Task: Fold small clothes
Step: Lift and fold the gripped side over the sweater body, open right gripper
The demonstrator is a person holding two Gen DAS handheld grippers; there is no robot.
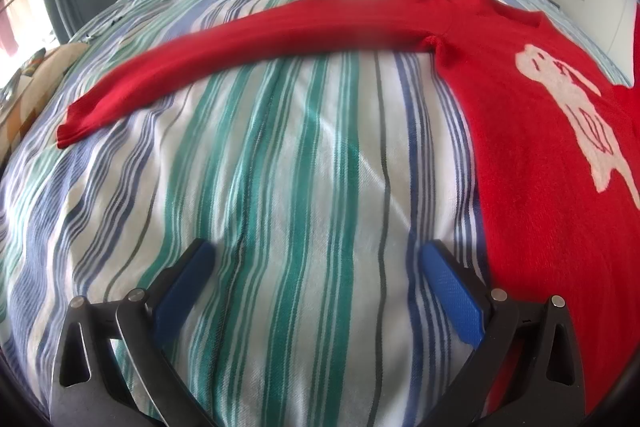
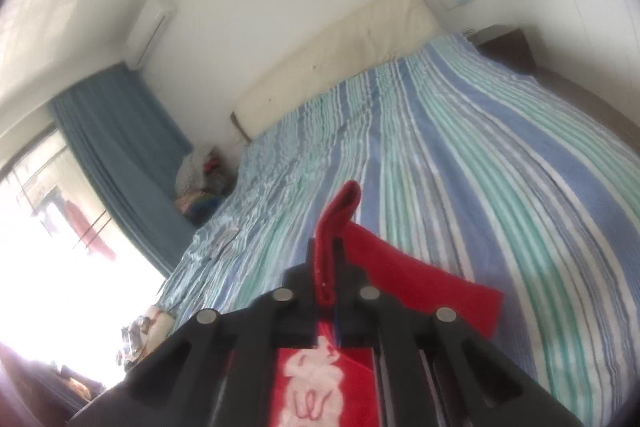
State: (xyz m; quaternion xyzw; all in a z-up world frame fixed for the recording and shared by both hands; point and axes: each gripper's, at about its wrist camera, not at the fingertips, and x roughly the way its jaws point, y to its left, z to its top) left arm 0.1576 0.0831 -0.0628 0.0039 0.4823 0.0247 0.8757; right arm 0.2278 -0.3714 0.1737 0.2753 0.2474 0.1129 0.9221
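Red sweater (image 1: 552,147) spread on the striped bed (image 1: 280,187), one sleeve (image 1: 248,43) running long toward the left! Right hand-held gripper (image 2: 326,267) is clamped on a red fold, raised off the bed (bunny print dangling below). Left hand-held gripper (image 1: 316,287) hovers wide and empty, nearer that outstretched sleeve.

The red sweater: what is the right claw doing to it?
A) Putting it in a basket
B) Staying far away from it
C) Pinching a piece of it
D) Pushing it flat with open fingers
C: in the right wrist view the right claw is shut tight on a fold of the red sweater, and the red cloth sticks up from between its black fingers.
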